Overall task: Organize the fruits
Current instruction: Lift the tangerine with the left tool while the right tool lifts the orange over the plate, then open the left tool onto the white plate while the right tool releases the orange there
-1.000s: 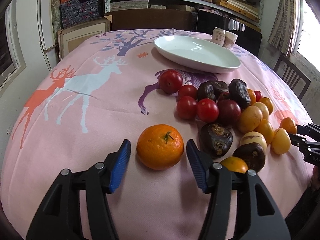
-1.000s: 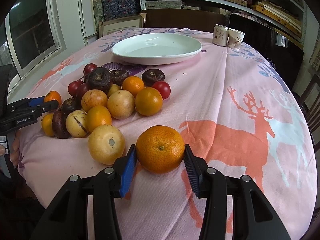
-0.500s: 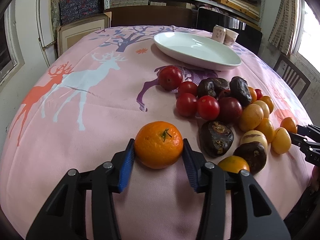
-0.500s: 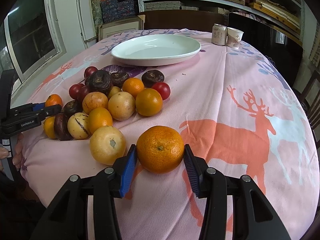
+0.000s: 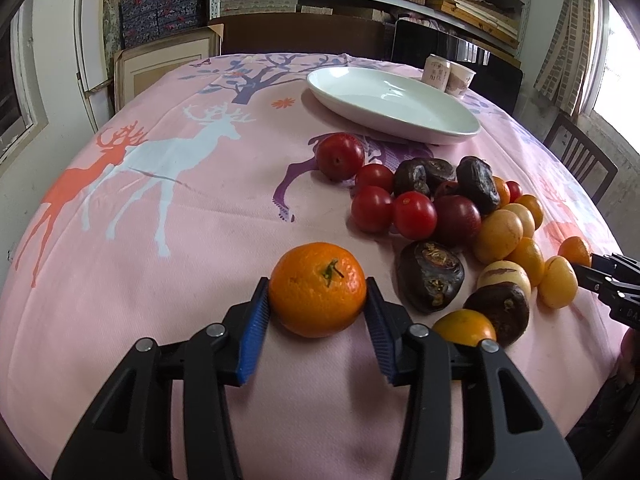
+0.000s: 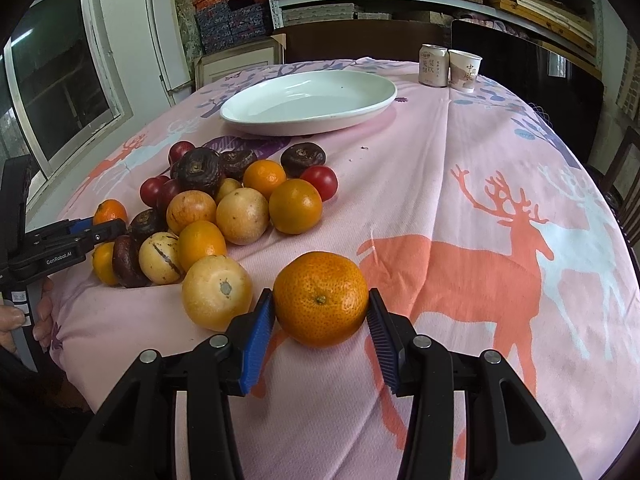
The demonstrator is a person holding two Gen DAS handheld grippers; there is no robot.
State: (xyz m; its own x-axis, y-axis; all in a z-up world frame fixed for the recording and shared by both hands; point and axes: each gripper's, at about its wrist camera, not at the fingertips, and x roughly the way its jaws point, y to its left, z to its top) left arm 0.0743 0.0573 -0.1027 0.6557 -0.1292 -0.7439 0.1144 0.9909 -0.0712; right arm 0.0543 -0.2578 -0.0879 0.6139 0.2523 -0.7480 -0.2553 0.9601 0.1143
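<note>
L gripper (image 5: pixel 318 312): jaws clamped on a mandarin w/ green stem (image 5: pixel 317 289), blue pads pressed to both sides, fruit resting on the pink deer-print cloth (image 5: pixel 180 240) over the surface. R gripper (image 6: pixel 320 316): jaws clamped on a second mandarin (image 6: pixel 321 298), pads touching both flanks, also sitting on the cloth.

Outward from L jaws: just to the right lie a dark wrinkled fruit (image 5: pixel 431 276) and a small orange (image 5: pixel 464 327) partly hidden behind the right finger. Beyond them the fruit pile (image 5: pixel 460 220): red tomatoes (image 5: pixel 414 215) nearest the centre, dark fruits behind, yellow and orange ones toward the right edge. A larger red fruit (image 5: pixel 340 156) sits at the far-left end of the pile, near the white oval plate (image 5: pixel 400 120), which holds nothing. Can (image 5: pixel 436 72) and paper cup (image 5: pixel 460 80) stand side by side behind the plate.

Outward from R jaws: pale yellow round fruit (image 6: pixel 217 298) touching or nearly touching the left blue pad; can't tell which. Rest of the pile is up-left of it. L gripper shows at the far-left edge of the right wrist view, w/ a hand (image 6: pixel 16 320) on its grip.
</note>
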